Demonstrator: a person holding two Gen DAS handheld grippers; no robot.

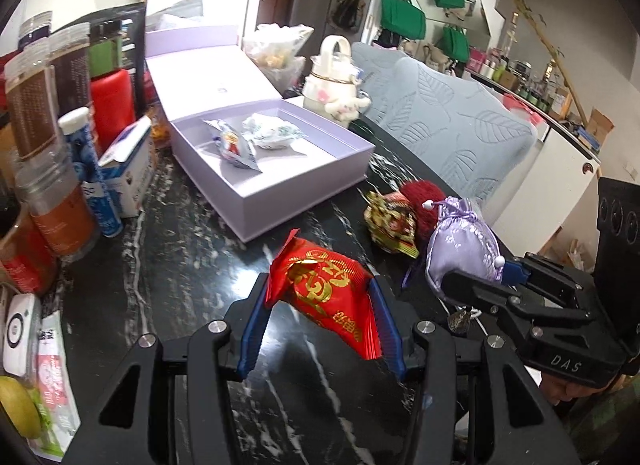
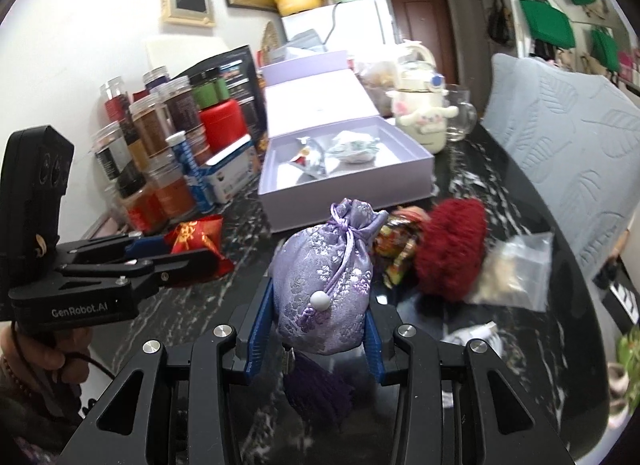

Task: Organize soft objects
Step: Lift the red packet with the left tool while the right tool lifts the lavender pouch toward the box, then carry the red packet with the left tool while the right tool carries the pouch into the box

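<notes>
My left gripper (image 1: 320, 293) is shut on a red packet with gold print (image 1: 324, 289), held above the black marble table; it also shows in the right wrist view (image 2: 196, 241). My right gripper (image 2: 318, 305) is shut on a lilac brocade pouch (image 2: 324, 281) with a purple tassel; the pouch also shows in the left wrist view (image 1: 464, 245). An open lilac box (image 1: 276, 169) lies ahead with two small packets (image 1: 236, 145) inside. A dark red knitted object (image 2: 448, 249) and a gold-patterned packet (image 2: 400, 249) lie on the table right of the pouch.
Jars, a red canister (image 2: 222, 121) and small boxes crowd the left side. A plush-covered white jar (image 2: 420, 121) and a glass mug (image 2: 460, 113) stand behind the box. A clear plastic bag (image 2: 516, 269) lies at the right. A grey leaf-patterned chair back (image 2: 568, 137) borders the table.
</notes>
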